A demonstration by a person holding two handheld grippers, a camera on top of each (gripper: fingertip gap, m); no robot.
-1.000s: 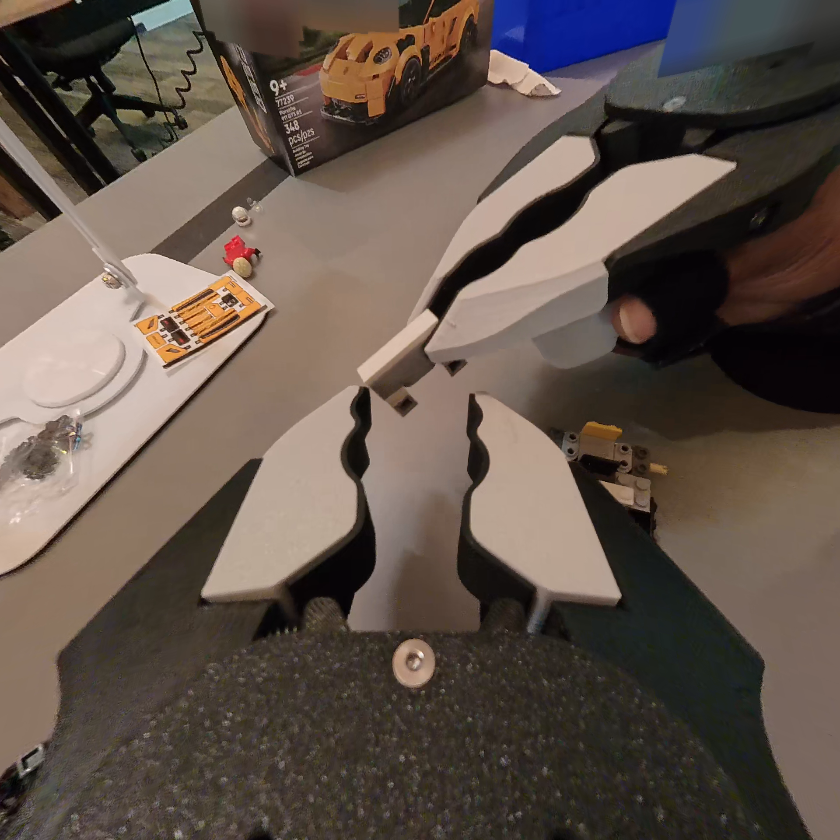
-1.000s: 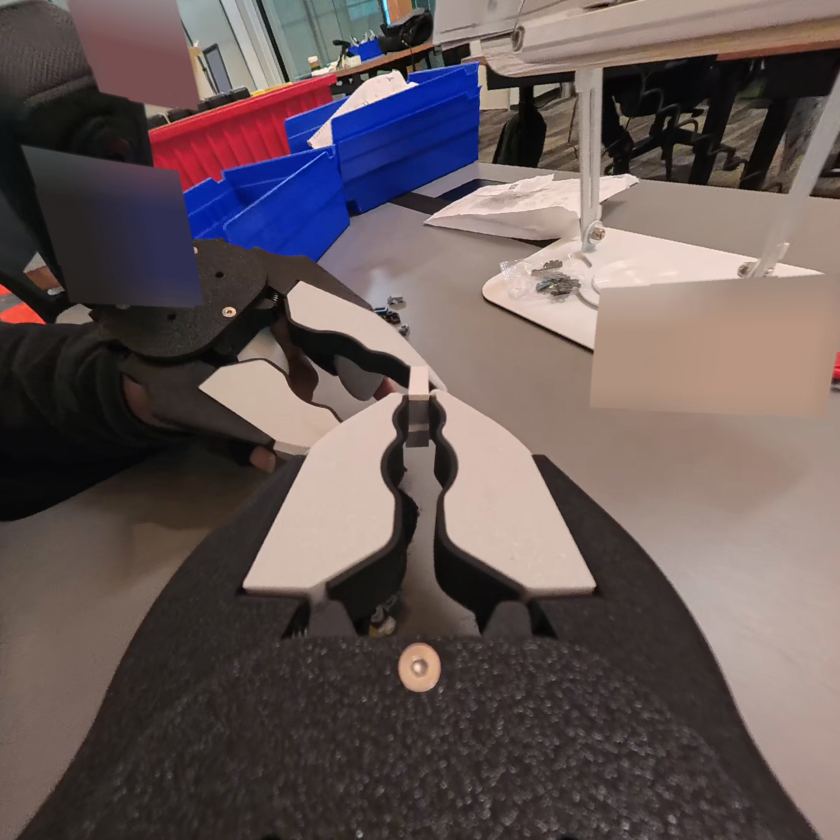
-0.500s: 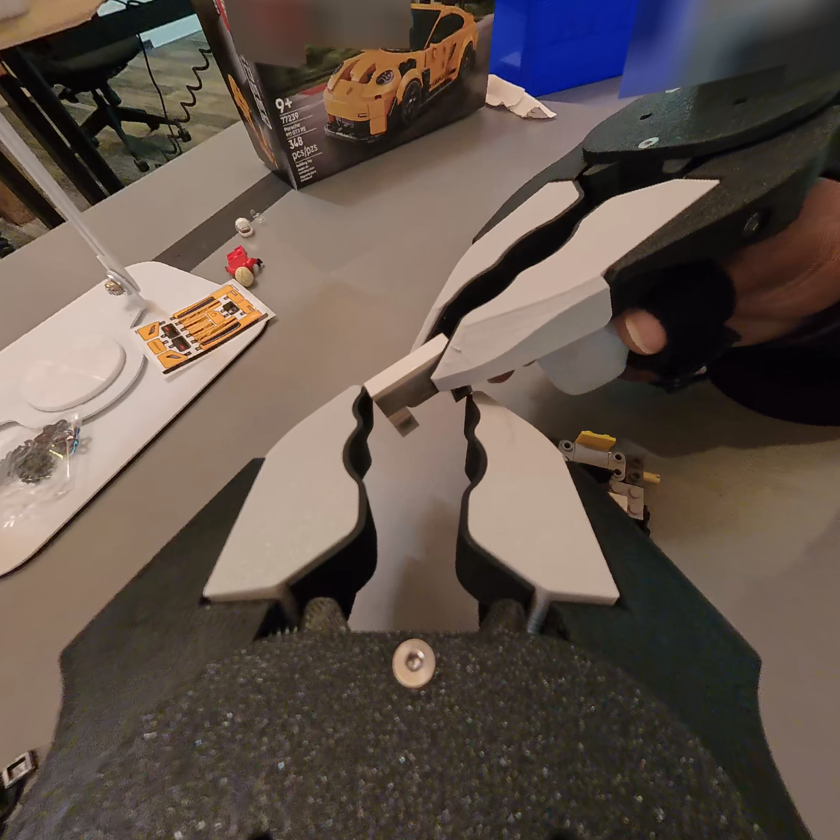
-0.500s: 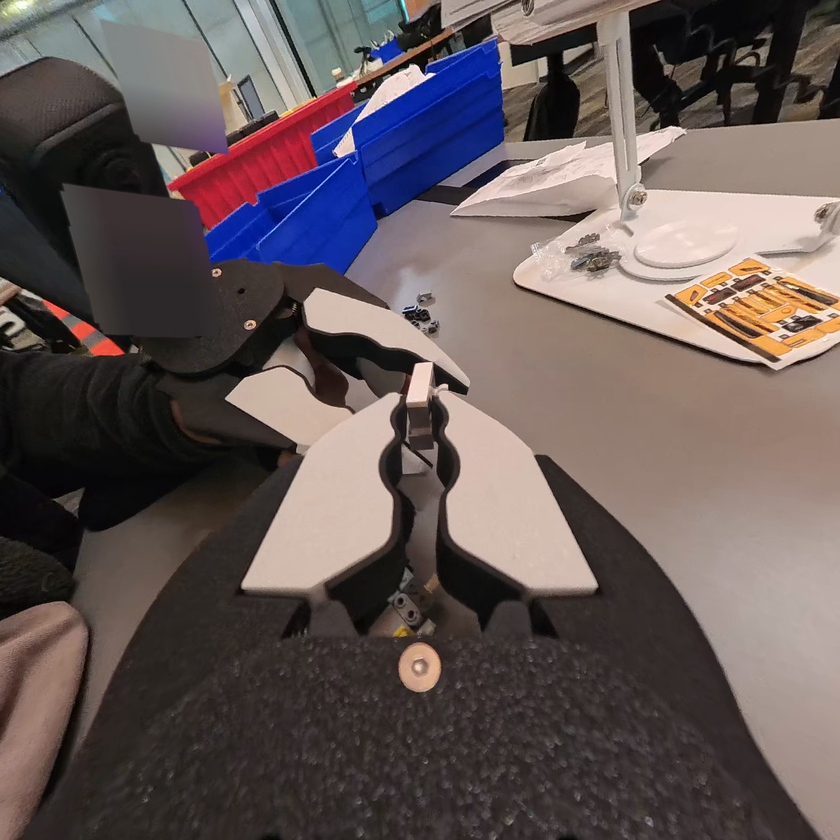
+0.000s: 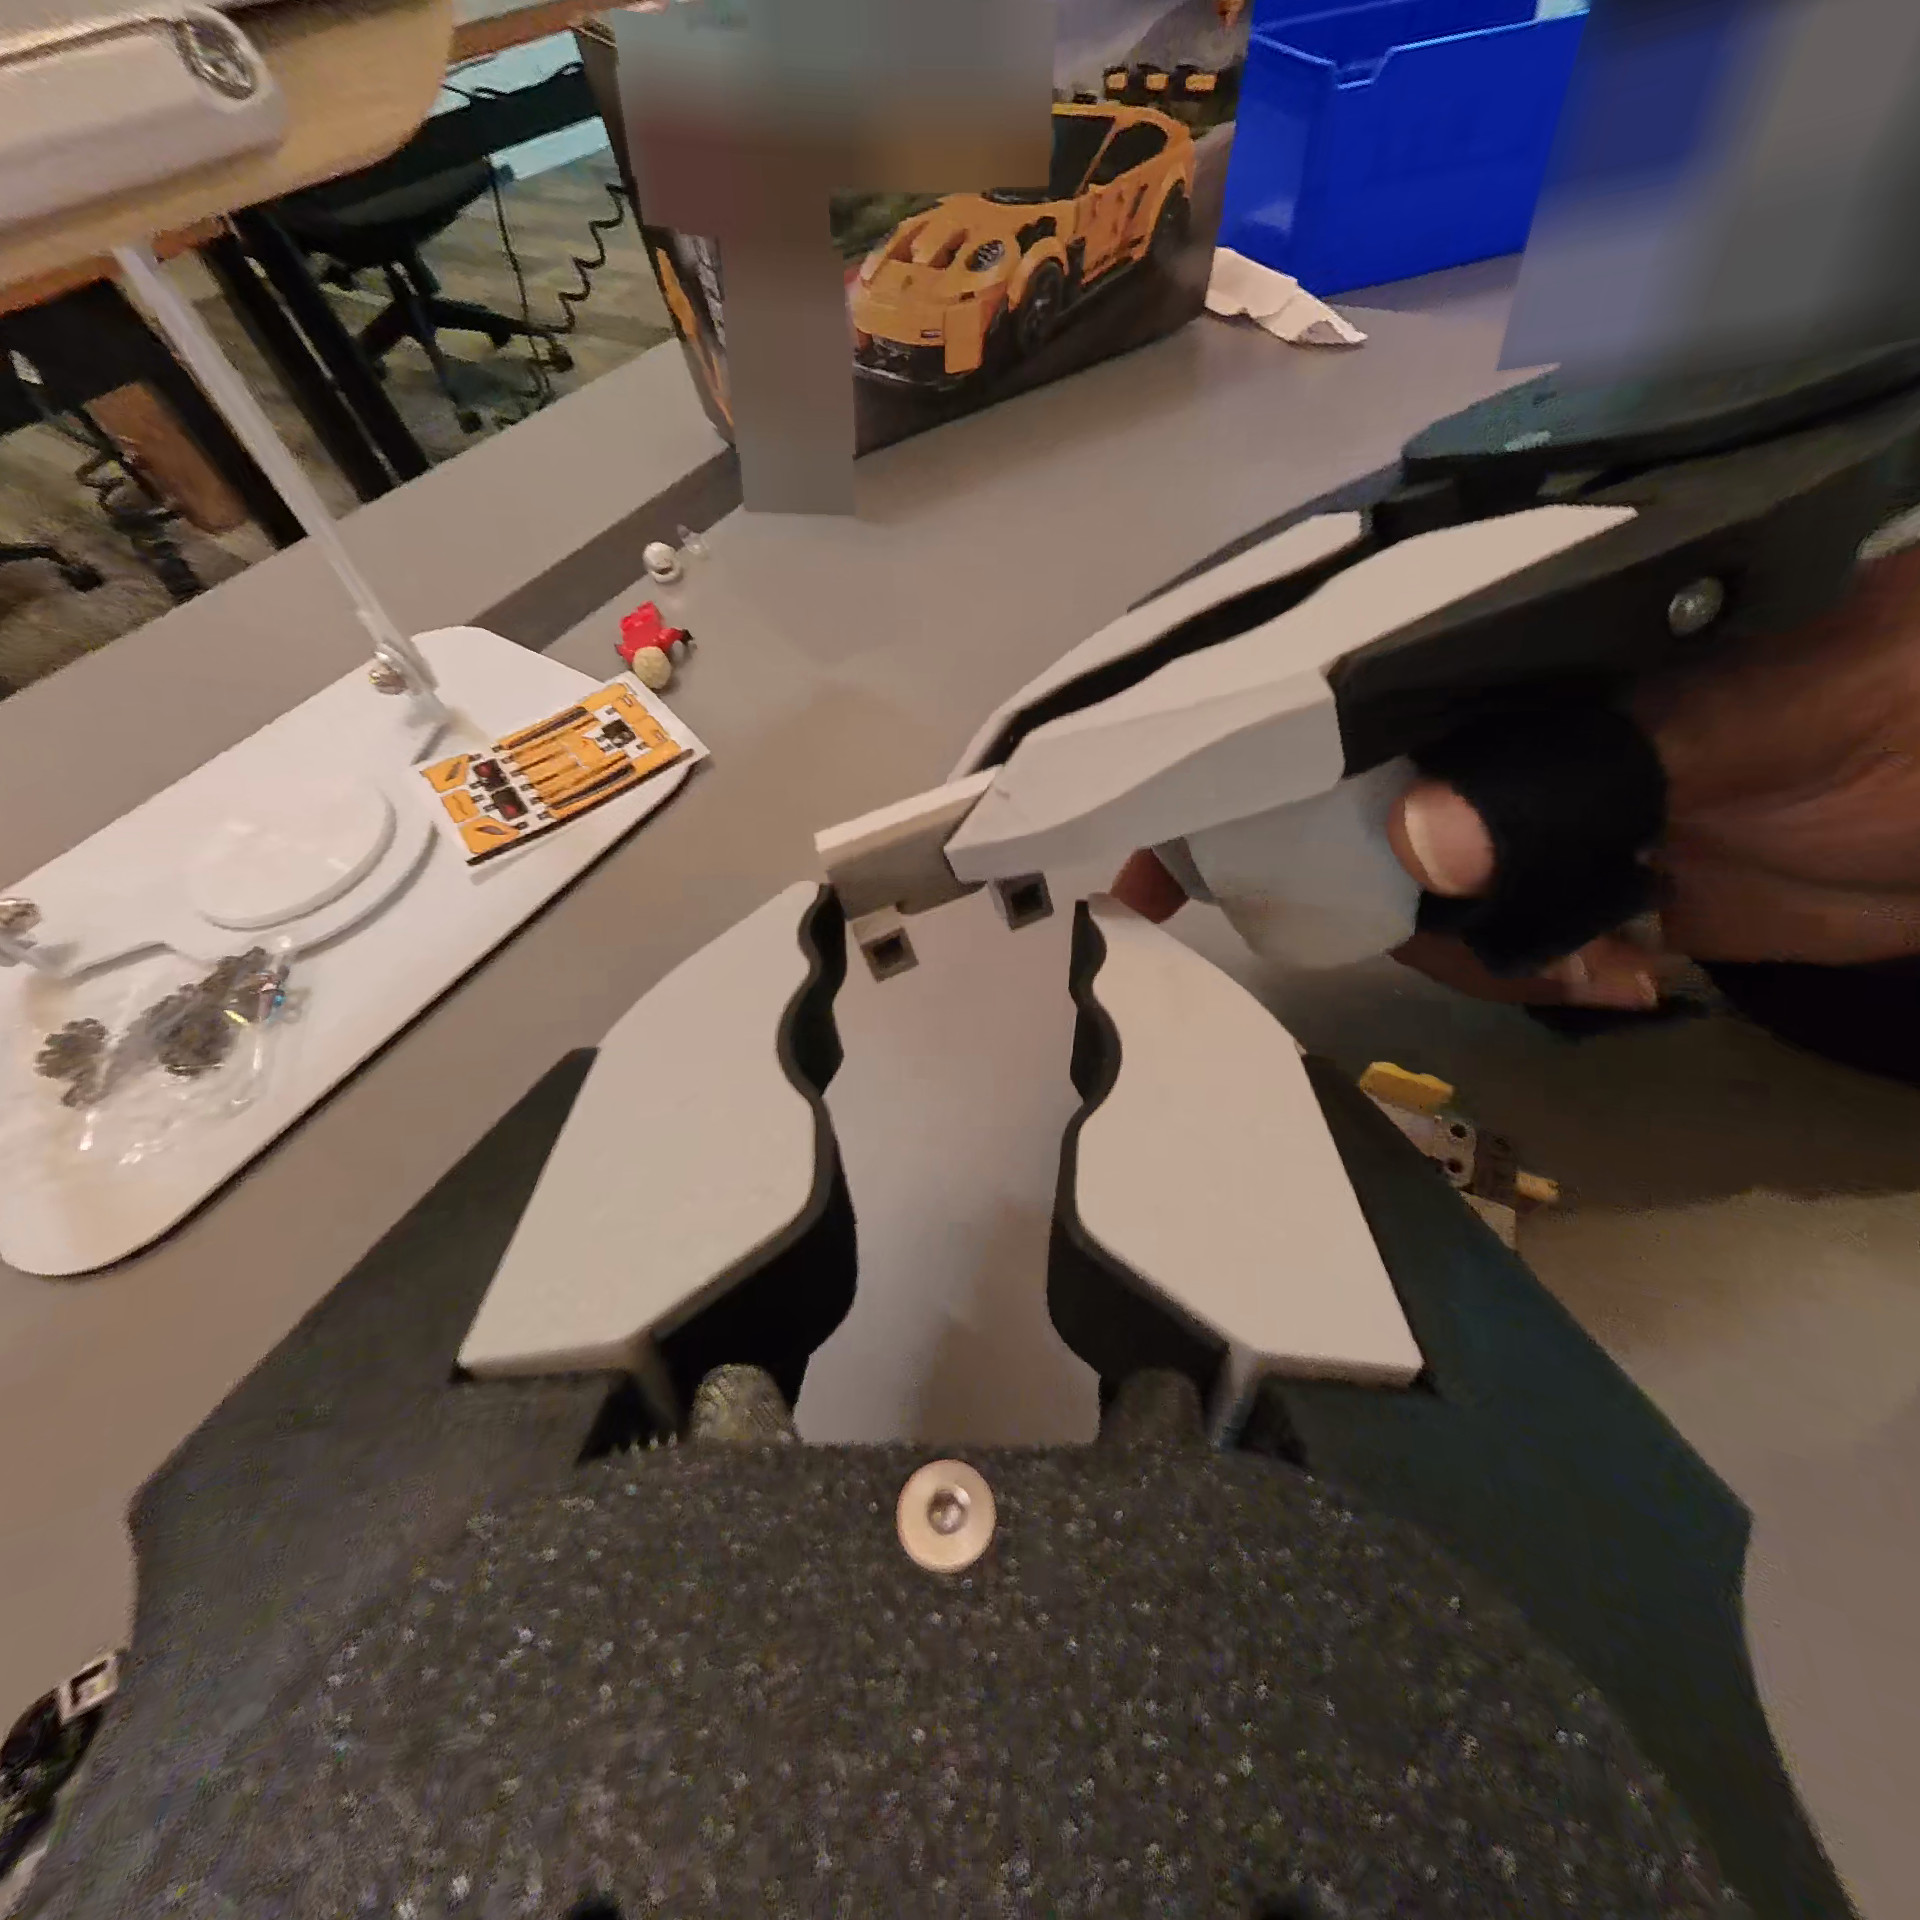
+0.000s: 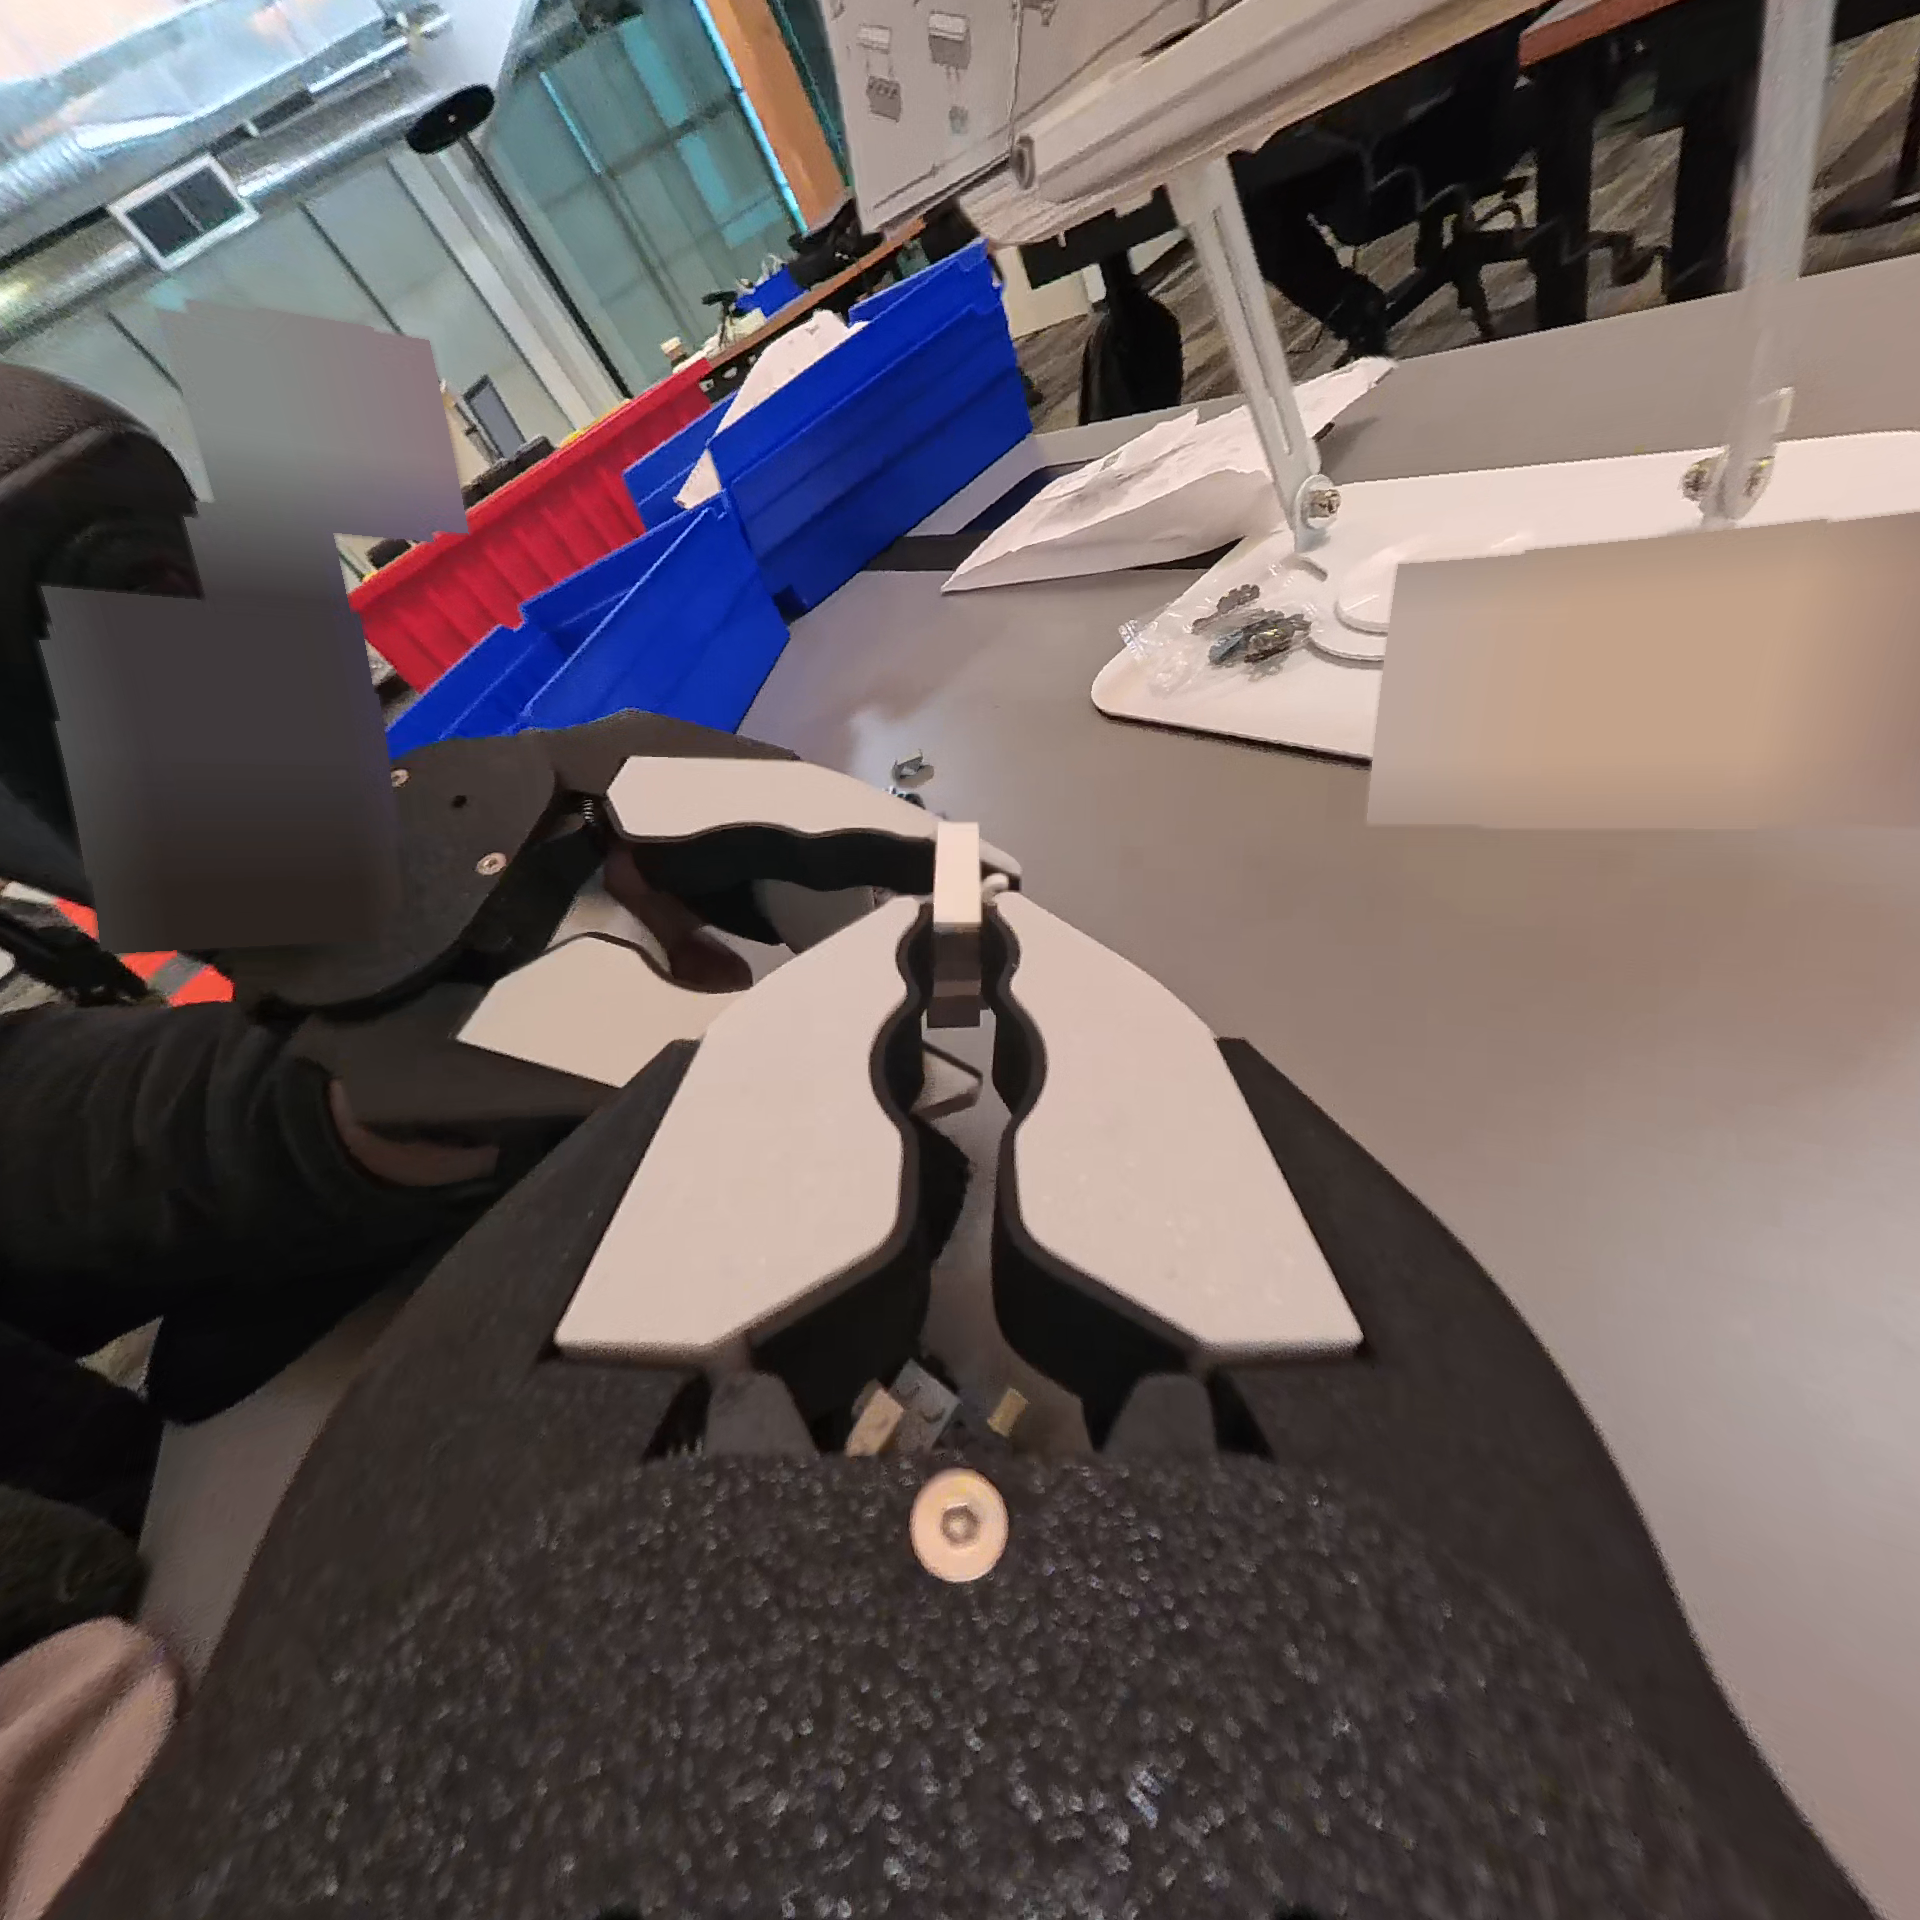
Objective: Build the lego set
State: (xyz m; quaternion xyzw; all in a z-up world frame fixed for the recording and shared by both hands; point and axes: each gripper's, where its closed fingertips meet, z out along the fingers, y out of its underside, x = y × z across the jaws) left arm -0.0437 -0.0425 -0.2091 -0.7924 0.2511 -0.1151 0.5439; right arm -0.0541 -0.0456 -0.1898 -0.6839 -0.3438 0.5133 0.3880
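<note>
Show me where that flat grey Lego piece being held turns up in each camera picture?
Left wrist view: the grey piece is at centre, sticking out of the right gripper, just above the open left gripper.
Right wrist view: centre, edge-on, pinched at the fingertips.
Shared landmark: the white stand base.

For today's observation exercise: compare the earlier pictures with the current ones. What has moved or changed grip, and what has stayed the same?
The right gripper, shut on the light grey piece, has brought it closer to the left gripper, so the piece now hangs just above the open fingertips. Nothing was taken or let go. The left gripper stays open and empty; the sticker sheet and lego box have not moved.
</note>
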